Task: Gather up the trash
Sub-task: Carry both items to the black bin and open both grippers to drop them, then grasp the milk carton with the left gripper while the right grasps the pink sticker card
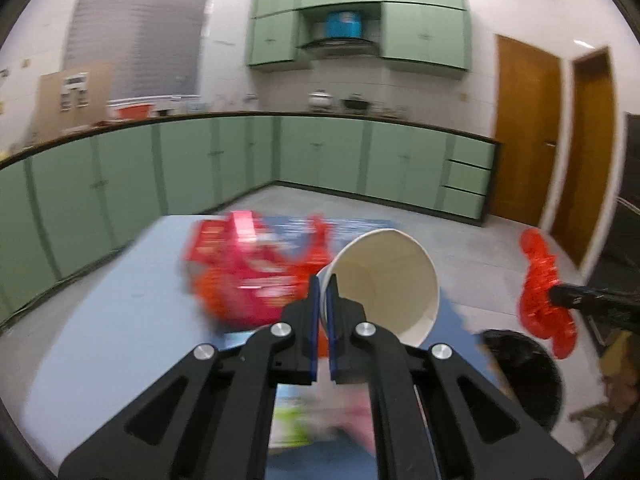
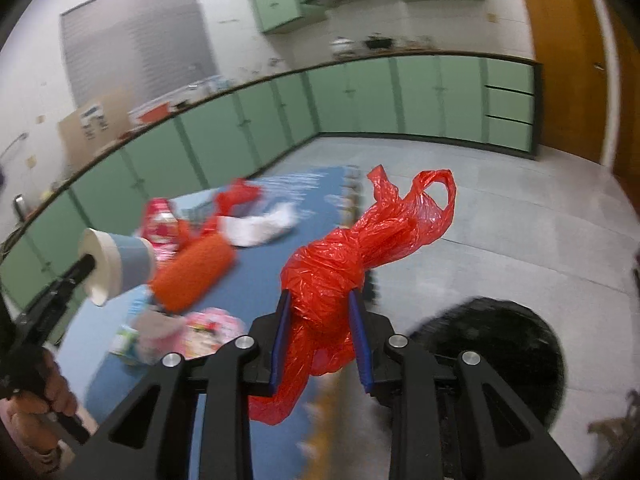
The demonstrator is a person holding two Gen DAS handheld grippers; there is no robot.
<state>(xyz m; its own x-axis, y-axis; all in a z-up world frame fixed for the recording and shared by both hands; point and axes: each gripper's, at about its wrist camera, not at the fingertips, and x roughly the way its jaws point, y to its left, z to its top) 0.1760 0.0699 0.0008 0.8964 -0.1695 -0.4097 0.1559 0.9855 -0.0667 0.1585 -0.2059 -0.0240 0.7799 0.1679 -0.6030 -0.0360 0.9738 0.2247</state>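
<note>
The left gripper (image 1: 323, 300) pinches the thin rim of a paper cup (image 1: 386, 280) between its blue pads, the fingers pressed almost together on the wall. The cup is tipped on its side in the grip, its smooth white inside open toward the left wrist camera. In the right wrist view the same cup (image 2: 116, 264) shows a white lip and a pale blue-grey outer band, held up above the left part of the table (image 2: 264, 264).

The right gripper (image 2: 322, 336) clamps a crumpled red bag (image 2: 340, 264) of thin glossy plastic. Its fingers stand partly apart with the wadded bulk squeezed between the blue pads; the looped handles stick out beyond the fingertips and a loose tail hangs below. In the left wrist view this bag (image 1: 540, 292) hangs at the far right, off the table edge and above a round black bin (image 1: 532, 376) on the floor. In the right wrist view the bin (image 2: 504, 356) sits low right, just beside the gripper.

The table has a flat light-blue top. Blurred litter lies on it: red and pink wrappers (image 1: 256, 268), a fuzzy orange roll (image 2: 196, 276), a white crumpled wad (image 2: 264, 224), and a pink-and-green packet (image 2: 176, 336) at the near edge.

A hand (image 2: 32, 412) grips the left tool's handle at the lower left of the right wrist view. Green cabinets (image 1: 200, 160) run along the far walls, with brown wooden doors (image 1: 524, 128) to the right.
</note>
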